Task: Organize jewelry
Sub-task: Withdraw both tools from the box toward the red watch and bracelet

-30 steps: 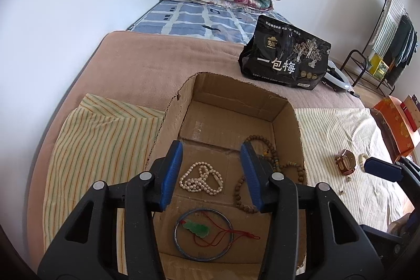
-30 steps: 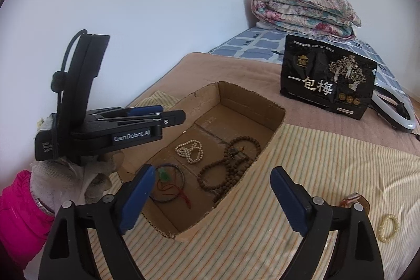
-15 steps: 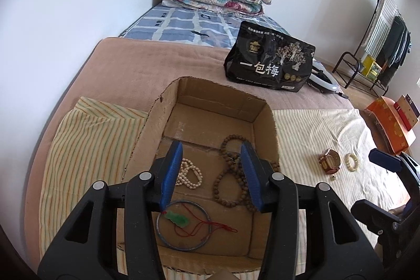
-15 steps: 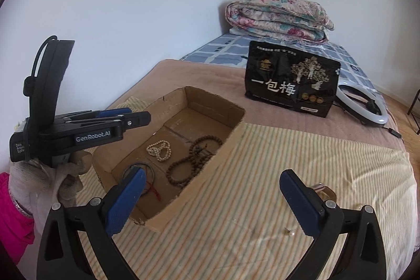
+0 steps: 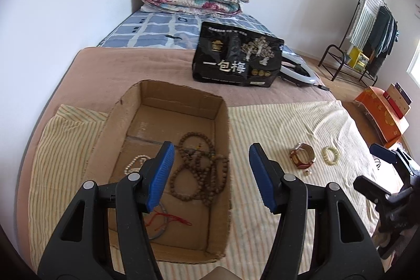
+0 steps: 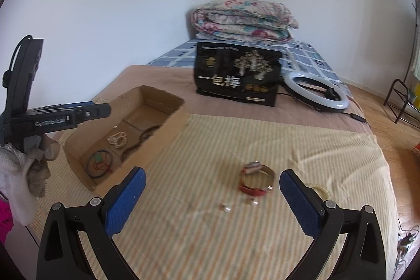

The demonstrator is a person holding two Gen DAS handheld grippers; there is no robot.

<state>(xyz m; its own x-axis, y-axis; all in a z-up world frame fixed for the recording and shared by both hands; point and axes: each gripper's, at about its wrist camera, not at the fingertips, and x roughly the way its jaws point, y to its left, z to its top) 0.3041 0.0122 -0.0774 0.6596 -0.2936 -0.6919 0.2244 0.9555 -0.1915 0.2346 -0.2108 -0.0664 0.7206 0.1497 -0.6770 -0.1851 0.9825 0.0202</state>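
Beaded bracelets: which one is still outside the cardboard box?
The pale yellowish bead bracelet lies on the striped cloth, right of the red-strapped watch. The white bead bracelet and the dark brown bead strands are inside the cardboard box.

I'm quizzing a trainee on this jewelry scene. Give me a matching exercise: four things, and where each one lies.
Things:
1. brown bead strand
2. red-strapped watch
3. ring light
4. floral quilt

Places:
A. on the striped cloth
B. folded at the bed's far end
C. inside the cardboard box
D. beside the black bag

Pairs: 1-C, 2-A, 3-D, 4-B
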